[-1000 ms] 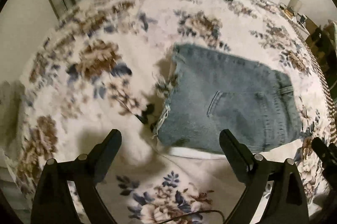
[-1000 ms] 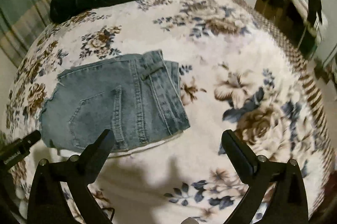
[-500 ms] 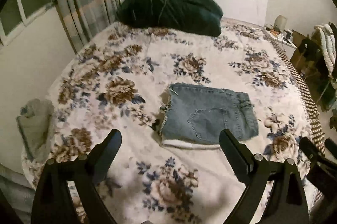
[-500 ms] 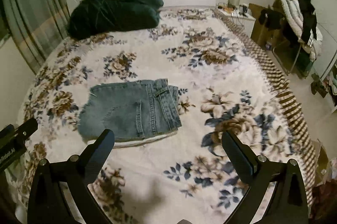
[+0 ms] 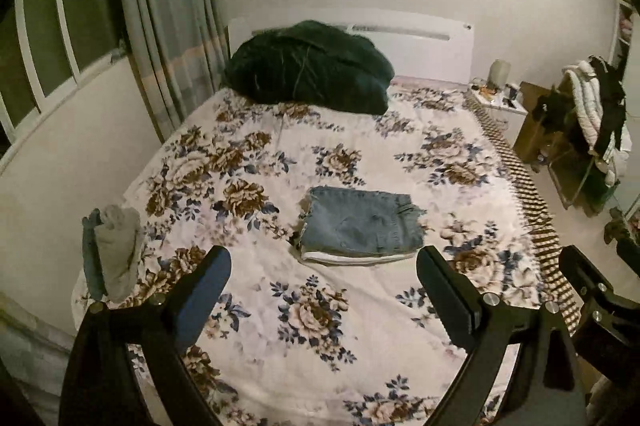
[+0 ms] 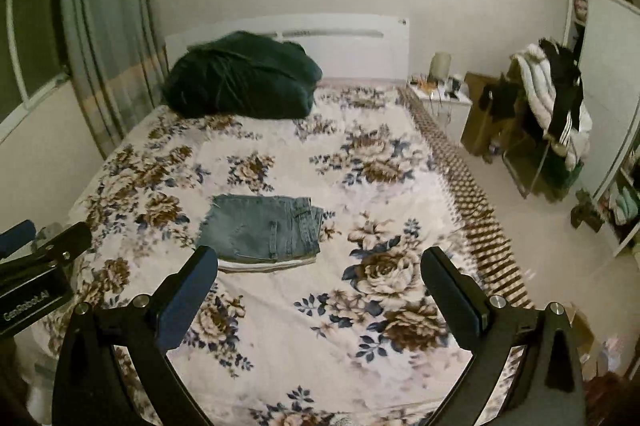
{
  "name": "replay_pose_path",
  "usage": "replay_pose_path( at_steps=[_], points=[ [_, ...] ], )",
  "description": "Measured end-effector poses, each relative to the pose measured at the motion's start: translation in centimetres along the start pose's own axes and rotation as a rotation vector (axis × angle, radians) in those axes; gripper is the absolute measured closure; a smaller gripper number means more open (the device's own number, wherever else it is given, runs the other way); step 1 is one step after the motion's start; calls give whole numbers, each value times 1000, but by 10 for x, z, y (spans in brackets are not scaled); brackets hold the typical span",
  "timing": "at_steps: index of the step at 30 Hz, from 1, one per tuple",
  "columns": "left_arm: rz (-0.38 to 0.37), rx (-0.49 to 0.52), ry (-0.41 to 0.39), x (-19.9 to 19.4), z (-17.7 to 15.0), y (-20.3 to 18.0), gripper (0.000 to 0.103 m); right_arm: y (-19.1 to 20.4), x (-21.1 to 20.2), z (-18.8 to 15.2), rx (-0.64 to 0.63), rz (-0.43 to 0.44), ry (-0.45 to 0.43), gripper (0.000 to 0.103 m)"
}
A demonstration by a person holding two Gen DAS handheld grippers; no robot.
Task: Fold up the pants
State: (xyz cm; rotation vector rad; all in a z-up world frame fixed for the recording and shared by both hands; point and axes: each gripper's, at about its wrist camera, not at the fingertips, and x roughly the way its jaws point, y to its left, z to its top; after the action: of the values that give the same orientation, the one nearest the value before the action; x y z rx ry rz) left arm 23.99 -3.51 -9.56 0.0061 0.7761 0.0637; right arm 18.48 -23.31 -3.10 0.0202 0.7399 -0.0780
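We are holding the left gripper [image 5: 322, 272] and the right gripper [image 6: 320, 272] with fingers spread apart and gripping nothing, both well back from the folded pants [image 5: 362, 226]. The pants are lying flat on the floral bedspread [image 5: 280, 338], well short of the dark green pillow [image 5: 308, 67] at the headboard.

The folded pants [image 5: 362, 224] lie at frame centre on the bed [image 5: 360, 314]; a pillow [image 5: 308, 67] sits behind them at upper centre, a nightstand [image 5: 498, 101] upper right.
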Motion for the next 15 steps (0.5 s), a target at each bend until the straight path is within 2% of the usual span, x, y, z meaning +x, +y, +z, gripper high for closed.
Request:
replay_pose_path(
  at_steps=[5, 12, 13, 15],
  points=[
    [0, 9, -7, -39, 2, 3, 8, -3, -71, 9, -6, 8, -45, 0],
    [7, 1, -35, -74, 9, 20, 7, 12, -126, 25, -20, 26, -56, 0],
    [6, -1, -37, -78, 8, 21, 1, 14, -129, 26, -20, 32, -53, 0],
    [2, 4, -41, -82, 8, 24, 0, 21, -137, 28, -23, 44, -51, 0]
  ],
)
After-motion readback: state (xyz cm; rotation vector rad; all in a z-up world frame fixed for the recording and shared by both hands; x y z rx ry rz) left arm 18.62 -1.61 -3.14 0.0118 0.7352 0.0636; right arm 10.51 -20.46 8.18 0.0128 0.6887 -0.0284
